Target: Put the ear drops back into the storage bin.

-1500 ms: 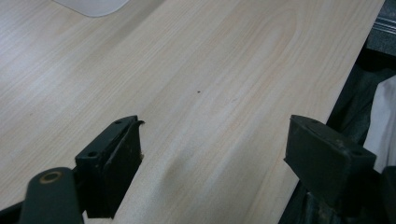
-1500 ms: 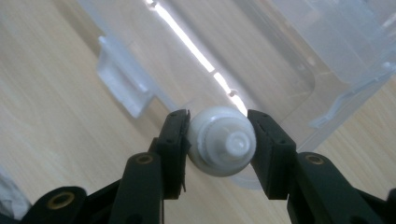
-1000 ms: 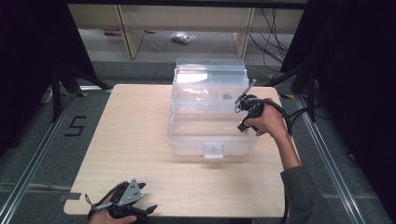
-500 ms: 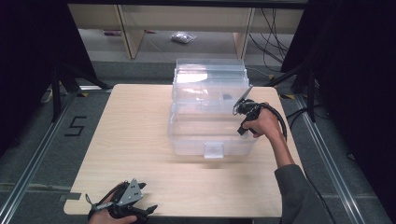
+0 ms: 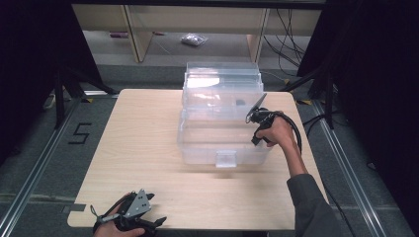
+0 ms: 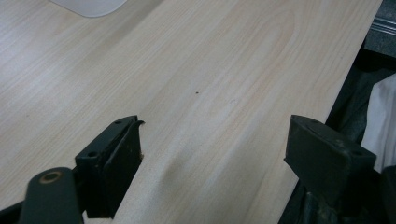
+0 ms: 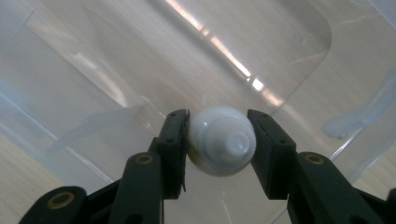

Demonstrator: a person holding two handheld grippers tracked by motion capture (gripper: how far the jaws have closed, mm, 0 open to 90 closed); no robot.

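A clear plastic bin point(image 5: 197, 148) stands at the middle of the wooden table point(image 5: 143, 133), its lid point(image 5: 222, 79) raised at the back. My right gripper point(image 5: 255, 139) points down at the bin's right side. It is shut on a small white round bottle point(image 7: 223, 140), seen cap-end on, with the bin's clear floor point(image 7: 140, 56) beneath it. In the right gripper view the gripper point(image 7: 219, 135) has a black jaw on each side of the bottle. My left gripper point(image 5: 153, 226) rests at the table's front edge, open point(image 6: 215, 135), with nothing but bare wood between its fingers.
A latch tab point(image 5: 226, 159) sticks out from the bin's front wall. Wooden shelving legs and a small plastic bag point(image 5: 193, 39) sit beyond the table. The table's edge point(image 6: 355, 60) runs close beside the left gripper. Cables point(image 5: 296, 133) trail from the right hand.
The right hand has sunk toward the bin with the white bottle in its jaws. The left gripper has stayed where it was.
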